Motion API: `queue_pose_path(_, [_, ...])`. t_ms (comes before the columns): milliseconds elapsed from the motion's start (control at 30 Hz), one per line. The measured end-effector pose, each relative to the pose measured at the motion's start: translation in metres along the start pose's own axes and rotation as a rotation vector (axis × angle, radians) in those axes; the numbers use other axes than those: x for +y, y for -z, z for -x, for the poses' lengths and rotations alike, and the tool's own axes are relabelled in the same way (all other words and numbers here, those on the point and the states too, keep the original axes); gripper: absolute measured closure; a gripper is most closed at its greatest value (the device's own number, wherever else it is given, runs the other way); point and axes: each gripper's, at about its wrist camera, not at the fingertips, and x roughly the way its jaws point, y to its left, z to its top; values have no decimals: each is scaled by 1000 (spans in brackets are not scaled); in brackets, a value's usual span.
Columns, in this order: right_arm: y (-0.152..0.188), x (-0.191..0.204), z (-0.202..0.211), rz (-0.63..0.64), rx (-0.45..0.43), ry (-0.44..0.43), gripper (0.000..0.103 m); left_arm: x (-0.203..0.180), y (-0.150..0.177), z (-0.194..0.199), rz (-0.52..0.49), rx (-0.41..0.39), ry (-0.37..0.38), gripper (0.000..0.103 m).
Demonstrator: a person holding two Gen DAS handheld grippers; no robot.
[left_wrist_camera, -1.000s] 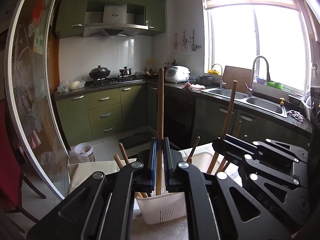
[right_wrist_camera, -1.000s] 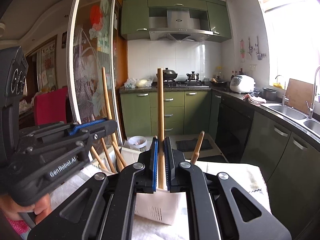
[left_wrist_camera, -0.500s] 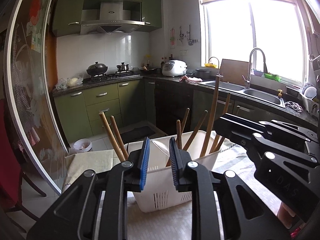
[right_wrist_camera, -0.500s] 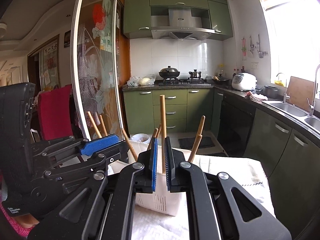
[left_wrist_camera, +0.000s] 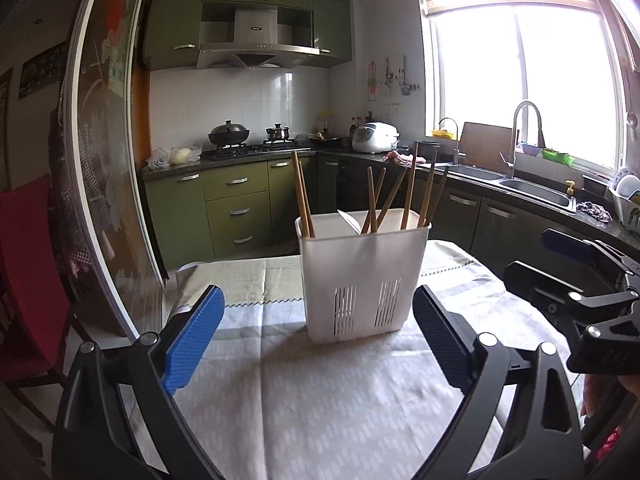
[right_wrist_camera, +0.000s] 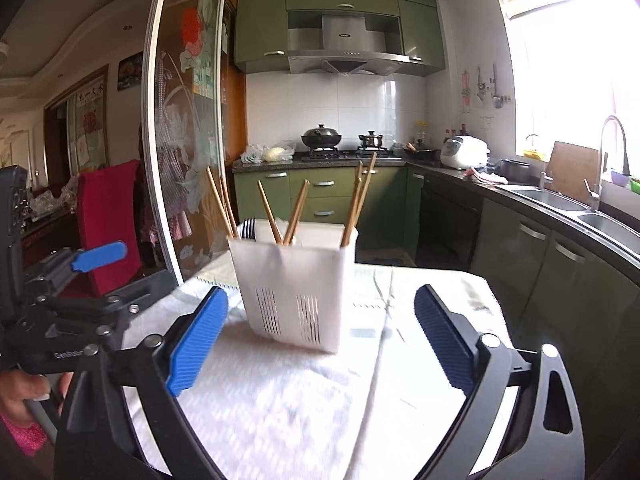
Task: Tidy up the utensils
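Several wooden chopsticks (left_wrist_camera: pixel 408 192) stand tilted in the white plastic utensil basket with slotted walls (left_wrist_camera: pixel 362 276), which sits on the table covered with a pale patterned cloth (left_wrist_camera: pixel 340 392). Two of them lean in the left compartment and the others in the right one. Left gripper (left_wrist_camera: pixel 316 336) has its blue-padded fingers wide apart and holds nothing; the basket is beyond them, not touching. Right gripper (right_wrist_camera: pixel 318 338) is also spread wide and empty, with the same basket (right_wrist_camera: pixel 296 288) and chopsticks (right_wrist_camera: pixel 294 216) a little farther. Behind, green kitchen cabinets (left_wrist_camera: pixel 236 208) line the far wall.
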Motion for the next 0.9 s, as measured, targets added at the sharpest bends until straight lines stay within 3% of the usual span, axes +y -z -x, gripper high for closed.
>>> queue_pose_path(400, [55,6,90,41,67,67,4,4,22,80,100,7,22,7])
queue_pose_path(600, [57,12,137,0,28,47,4,-9,24,118,128,-13,65,6])
queue_pose_path(900, [47,20,172,5,-20,69,4,-20,25,141,92,4,23,6])
